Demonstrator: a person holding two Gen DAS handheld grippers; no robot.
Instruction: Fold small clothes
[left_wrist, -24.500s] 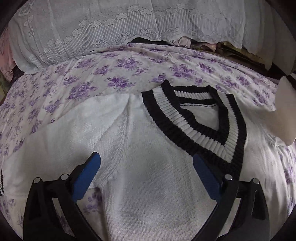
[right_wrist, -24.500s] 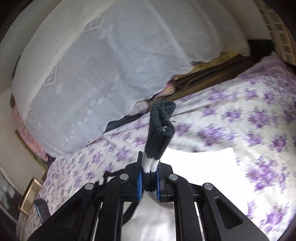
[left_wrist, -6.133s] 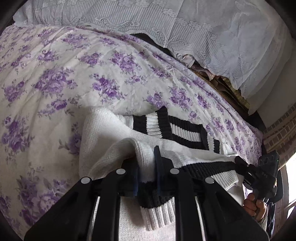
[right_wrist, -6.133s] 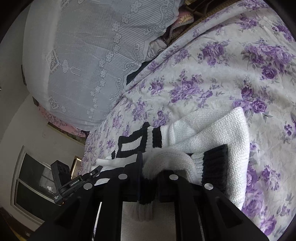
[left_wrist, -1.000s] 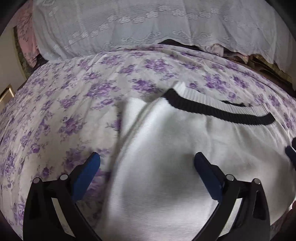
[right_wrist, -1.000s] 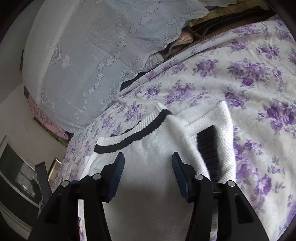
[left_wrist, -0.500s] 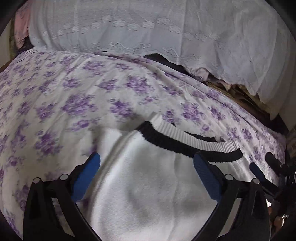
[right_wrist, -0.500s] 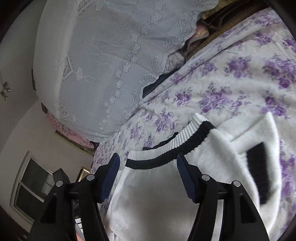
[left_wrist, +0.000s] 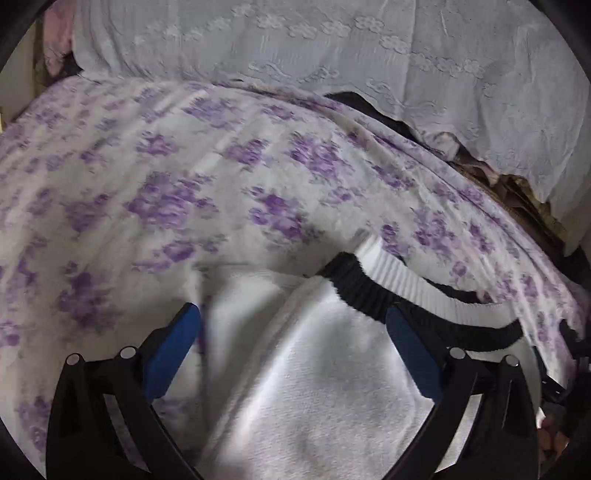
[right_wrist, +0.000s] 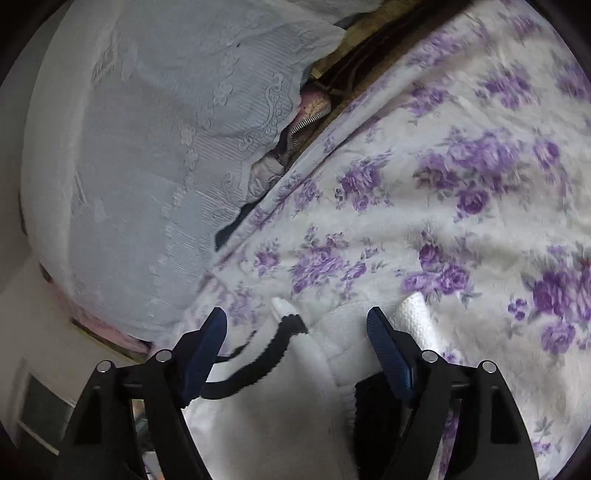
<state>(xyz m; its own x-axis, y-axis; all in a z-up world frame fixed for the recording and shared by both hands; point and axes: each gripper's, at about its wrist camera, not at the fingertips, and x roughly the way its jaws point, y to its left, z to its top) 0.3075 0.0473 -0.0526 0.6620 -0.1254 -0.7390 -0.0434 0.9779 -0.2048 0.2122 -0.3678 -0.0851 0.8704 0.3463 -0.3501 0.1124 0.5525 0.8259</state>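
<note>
Folded white knitted sweater with black ribbed trim (left_wrist: 317, 373) lies on the purple-flowered white bedspread (left_wrist: 207, 192)

In the left wrist view it fills the lower centre, under the left gripper (left_wrist: 291, 354), whose blue-padded jaws stand wide apart and empty; in the right wrist view the right gripper (right_wrist: 295, 332), jaws just opening, also grips nothing, sweater at bottom centre, pale lace cloth (right_wrist: 155, 140) upper left
</note>
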